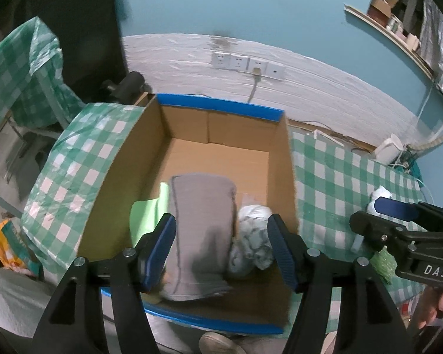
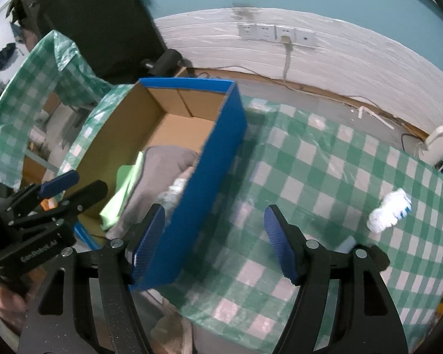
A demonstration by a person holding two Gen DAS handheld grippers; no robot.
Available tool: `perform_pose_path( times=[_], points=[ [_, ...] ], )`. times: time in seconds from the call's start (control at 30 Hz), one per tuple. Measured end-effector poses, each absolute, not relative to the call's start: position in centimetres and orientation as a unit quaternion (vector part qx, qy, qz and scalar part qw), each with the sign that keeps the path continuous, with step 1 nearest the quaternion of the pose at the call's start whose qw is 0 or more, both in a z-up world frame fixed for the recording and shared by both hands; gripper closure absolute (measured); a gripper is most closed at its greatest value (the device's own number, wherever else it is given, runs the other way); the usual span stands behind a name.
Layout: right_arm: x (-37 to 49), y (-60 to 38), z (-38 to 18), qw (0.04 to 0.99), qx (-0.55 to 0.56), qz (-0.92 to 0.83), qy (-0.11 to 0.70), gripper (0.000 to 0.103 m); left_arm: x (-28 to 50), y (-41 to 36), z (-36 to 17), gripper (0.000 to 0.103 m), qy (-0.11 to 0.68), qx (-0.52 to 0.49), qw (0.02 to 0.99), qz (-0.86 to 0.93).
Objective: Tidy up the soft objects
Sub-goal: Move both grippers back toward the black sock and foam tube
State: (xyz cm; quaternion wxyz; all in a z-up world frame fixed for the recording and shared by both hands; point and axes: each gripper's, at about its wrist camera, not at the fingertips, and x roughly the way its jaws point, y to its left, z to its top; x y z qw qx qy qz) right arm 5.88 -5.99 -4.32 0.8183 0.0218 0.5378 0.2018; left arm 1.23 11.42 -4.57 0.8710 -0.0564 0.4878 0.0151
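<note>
Both tongs open and empty, one white bundle (image 2: 389,210) left out at right of frame.
Risk: right tongs (image 2: 215,239) straddle the blue box (image 2: 218,159) wall and could snag it swinging over; left tongs (image 1: 221,250) hover above the grey towel (image 1: 202,230).

You get dim, bluish indoor light and strong fisheye bending, with black corners. Glare streaks the plastic tablecloth (image 2: 325,177) on your right; the blue box (image 2: 209,171) looks slightly motion-blurred there.

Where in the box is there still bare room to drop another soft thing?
Free: the box floor between the far wall and the grey towel. Crowded: the near half, with green cloth, towel and pale bundle side by side. Outside, the checked cloth is bare between box and white roll.
</note>
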Motion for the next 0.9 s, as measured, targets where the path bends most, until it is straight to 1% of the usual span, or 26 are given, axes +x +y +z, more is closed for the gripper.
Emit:
perform_pose_path(
  times=[0.2, 0.9],
  points=[
    [5.1, -9.0, -4.3, 0.822, 0.029, 0.182, 0.539, 0.032, 1.3, 8.7, -4.1, 0.033, 0.485, -0.039, 0.874, -0.008],
    [1.9, -19.6, -5.0, 0.833, 0.04, 0.121, 0.539, 0.029, 1.5, -2.0, -5.2, 0.032, 0.504, 0.041, 0.86, -0.073]
  ],
)
